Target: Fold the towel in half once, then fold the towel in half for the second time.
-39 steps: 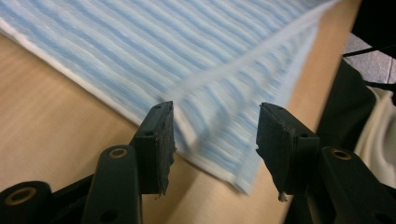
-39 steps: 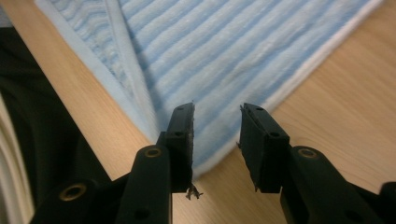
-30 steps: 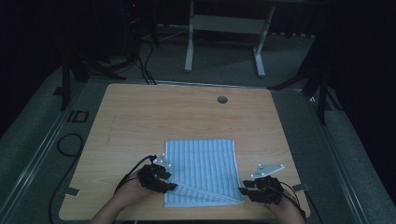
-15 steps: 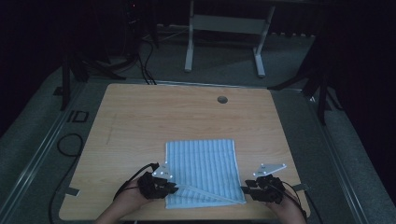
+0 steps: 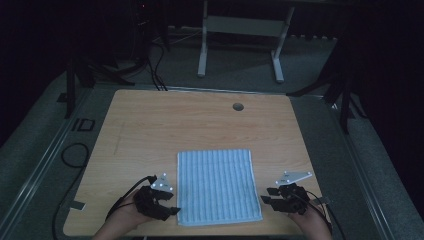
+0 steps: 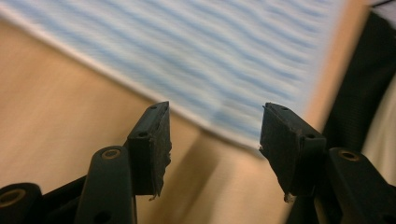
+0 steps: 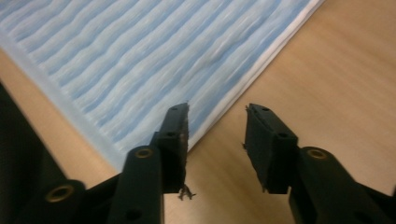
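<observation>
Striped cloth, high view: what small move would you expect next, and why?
Probably both close in on the near corners to fold it. The striped cloth lies flat near the table's front edge. The left hand-held gripper and right hand-held gripper flank it, jaws open with nothing between them; both have just been opening.

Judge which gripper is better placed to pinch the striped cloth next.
Probably the right gripper: its open jaws straddle the cloth's edge, while the left gripper points just off it.

We are looking at a wooden table in a dark room. Beyond it, a white stand is resting on grey floor.
</observation>
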Demonstrator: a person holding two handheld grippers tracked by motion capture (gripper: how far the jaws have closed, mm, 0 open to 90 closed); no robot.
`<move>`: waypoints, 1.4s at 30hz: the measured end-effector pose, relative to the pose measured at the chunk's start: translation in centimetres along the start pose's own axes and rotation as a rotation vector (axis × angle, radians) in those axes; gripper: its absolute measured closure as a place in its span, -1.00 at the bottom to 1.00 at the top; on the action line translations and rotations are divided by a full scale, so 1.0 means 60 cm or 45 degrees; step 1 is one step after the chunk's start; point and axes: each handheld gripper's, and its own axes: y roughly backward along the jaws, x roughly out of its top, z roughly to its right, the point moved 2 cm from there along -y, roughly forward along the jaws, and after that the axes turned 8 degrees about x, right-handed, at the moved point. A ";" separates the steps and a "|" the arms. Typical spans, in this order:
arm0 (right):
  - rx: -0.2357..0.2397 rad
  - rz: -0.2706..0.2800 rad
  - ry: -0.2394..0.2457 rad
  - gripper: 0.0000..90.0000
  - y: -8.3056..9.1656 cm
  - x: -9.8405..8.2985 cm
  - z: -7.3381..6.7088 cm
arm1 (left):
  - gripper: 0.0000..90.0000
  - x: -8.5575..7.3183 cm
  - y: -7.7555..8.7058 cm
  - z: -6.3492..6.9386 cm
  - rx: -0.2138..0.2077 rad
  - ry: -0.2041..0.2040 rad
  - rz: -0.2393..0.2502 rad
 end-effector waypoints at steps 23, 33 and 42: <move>-0.105 0.036 -0.012 -0.07 -0.058 0.146 0.124 | -0.11 0.068 -0.049 -0.129 0.220 0.243 0.066; -0.079 0.093 -0.017 -0.06 -0.075 0.184 0.139 | -0.22 0.100 -0.064 -0.151 0.187 0.271 0.088; -0.077 0.028 -0.071 0.06 -0.116 0.204 0.178 | -0.22 0.116 -0.097 -0.194 0.143 0.372 0.068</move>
